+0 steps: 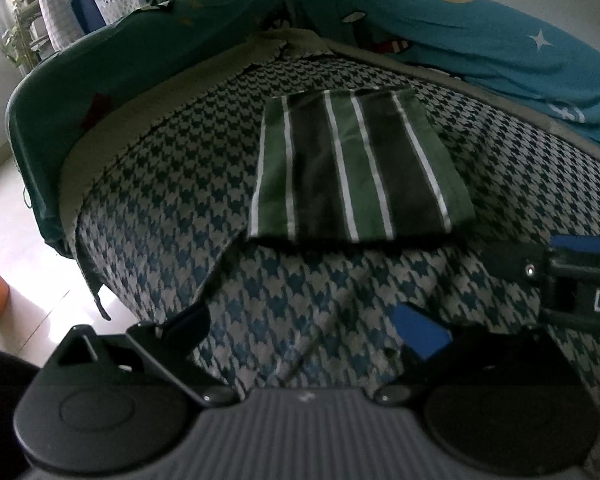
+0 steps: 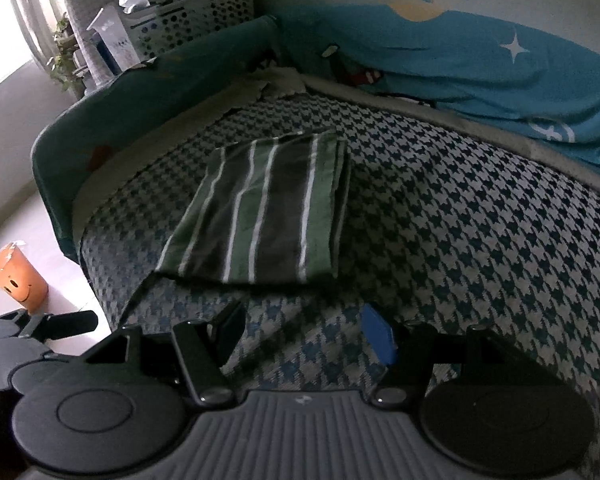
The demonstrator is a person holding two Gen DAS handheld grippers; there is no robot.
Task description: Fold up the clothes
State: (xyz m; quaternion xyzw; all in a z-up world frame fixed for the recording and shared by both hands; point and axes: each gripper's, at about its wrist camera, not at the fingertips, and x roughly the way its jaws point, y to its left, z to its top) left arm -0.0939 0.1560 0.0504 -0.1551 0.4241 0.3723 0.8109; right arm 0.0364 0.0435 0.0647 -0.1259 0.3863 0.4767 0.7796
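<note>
A green garment with dark and white stripes (image 1: 355, 168) lies folded into a neat rectangle on the houndstooth sofa cover (image 1: 172, 184). In the right wrist view the same folded garment (image 2: 264, 208) lies ahead and slightly left. My left gripper (image 1: 307, 332) hangs open over the cover's front edge, short of the garment, with nothing between its fingers. My right gripper (image 2: 303, 332) is open too, empty, just in front of the garment's near edge. The right gripper's body (image 1: 579, 280) shows at the right edge of the left wrist view.
A teal cloth with a white star (image 2: 479, 68) drapes the sofa back and the left arm. Perforated white baskets (image 2: 196, 20) and a plant stand behind the sofa. An orange smiley bin (image 2: 18, 276) sits on the pale floor at left.
</note>
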